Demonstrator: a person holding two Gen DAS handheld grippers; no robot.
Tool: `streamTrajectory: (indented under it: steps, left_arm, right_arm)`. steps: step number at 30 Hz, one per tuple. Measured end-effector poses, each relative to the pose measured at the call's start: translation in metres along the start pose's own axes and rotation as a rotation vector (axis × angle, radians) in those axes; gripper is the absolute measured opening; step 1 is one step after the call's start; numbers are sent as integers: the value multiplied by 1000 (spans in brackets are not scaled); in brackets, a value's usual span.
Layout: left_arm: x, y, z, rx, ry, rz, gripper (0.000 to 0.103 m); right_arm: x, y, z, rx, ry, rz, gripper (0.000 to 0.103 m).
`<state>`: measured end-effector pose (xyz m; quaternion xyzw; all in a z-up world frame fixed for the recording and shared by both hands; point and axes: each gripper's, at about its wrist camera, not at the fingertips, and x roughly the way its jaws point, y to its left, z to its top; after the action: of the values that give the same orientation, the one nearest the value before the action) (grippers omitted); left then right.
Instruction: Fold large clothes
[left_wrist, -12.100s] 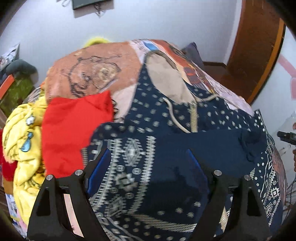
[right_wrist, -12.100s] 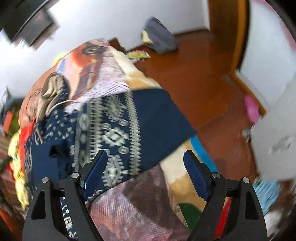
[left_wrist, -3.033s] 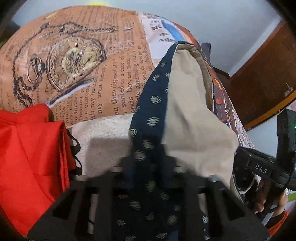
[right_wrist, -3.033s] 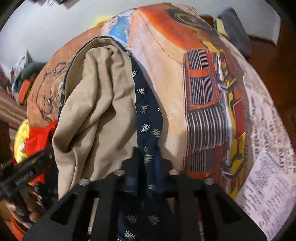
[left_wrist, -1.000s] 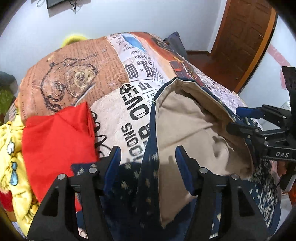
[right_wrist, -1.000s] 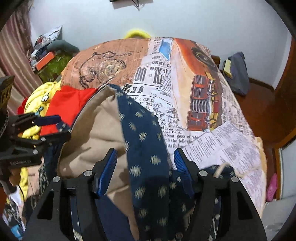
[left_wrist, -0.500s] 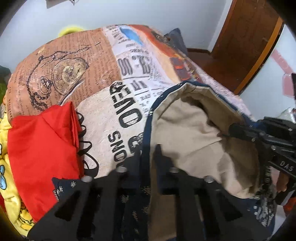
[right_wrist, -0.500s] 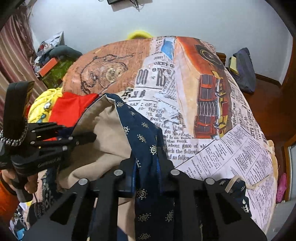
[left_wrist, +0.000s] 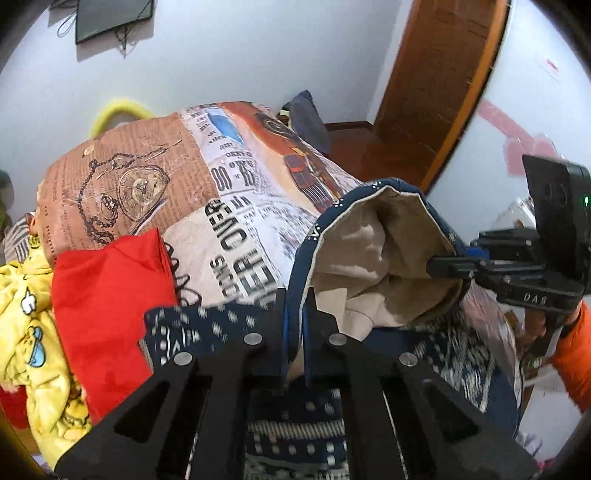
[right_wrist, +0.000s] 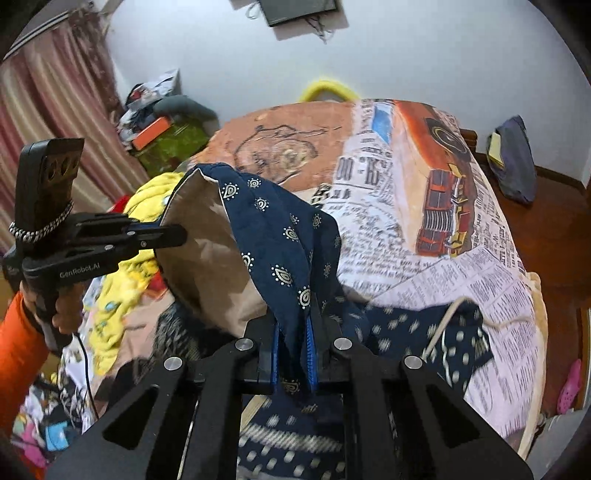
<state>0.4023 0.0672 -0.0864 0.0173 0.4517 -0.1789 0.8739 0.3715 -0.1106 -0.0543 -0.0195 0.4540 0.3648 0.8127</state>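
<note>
A navy patterned hoodie lies on the bed. Its hood, lined in beige, is lifted off the bed between both grippers. My left gripper is shut on the hood's navy rim on its left side. My right gripper is shut on the hood's navy edge on the other side. Each gripper shows in the other's view: the right one at the hood's right rim, the left one at its left rim. A cream drawstring trails over the hoodie's body.
The bed has a newspaper-print cover. A folded red garment and a yellow garment lie at the left edge. A wooden door and floor are at the right. Clutter sits by the curtain.
Both grippers, open a second ago, have closed on the hood's rim and lifted it up and back toward me; more of the bed cover shows beyond the hood.
</note>
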Motion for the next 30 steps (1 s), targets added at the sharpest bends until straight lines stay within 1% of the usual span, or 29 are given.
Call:
streamTrajectory:
  steps: [3, 6, 11, 13, 15, 18, 20, 23, 24, 26, 27, 30]
  left_arm:
    - [-8, -12, -22, 28, 24, 8, 5]
    - [-11, -19, -46, 43, 60, -22, 5]
    - [-10, -26, -80, 55, 97, -54, 5]
    - [-7, -28, -93, 49, 122, -51, 9]
    - [-1, -31, -107, 54, 163, -32, 18]
    - [6, -36, -128, 69, 205, -18, 24]
    - [8, -37, -138, 74, 216, -6, 26]
    - [11, -34, -155, 60, 233, 14, 36]
    - [10, -33, -160, 57, 234, 20, 41]
    - [8, -32, -167, 56, 236, 29, 45]
    - [6, -29, -170, 52, 236, 40, 47]
    - [-2, -19, -174, 31, 224, 77, 48]
  right_arm:
    - [-6, 11, -15, -23, 23, 6, 10]
    - [-4, 18, -30, -34, 56, 11, 10]
    - [7, 25, -60, -42, 132, 18, 11]
    - [11, 27, -70, -48, 161, 14, 12]
    - [16, 27, -78, -67, 186, 5, 14]
    - [18, 27, -89, -77, 201, -1, 14]
    - [17, 28, -96, -76, 205, -7, 14]
    - [18, 27, -106, -73, 227, -25, 16]
    - [18, 26, -109, -72, 240, -38, 17]
    - [16, 26, -113, -79, 257, -42, 24]
    - [14, 26, -115, -83, 256, -42, 26]
    - [4, 25, -116, -82, 239, -56, 38]
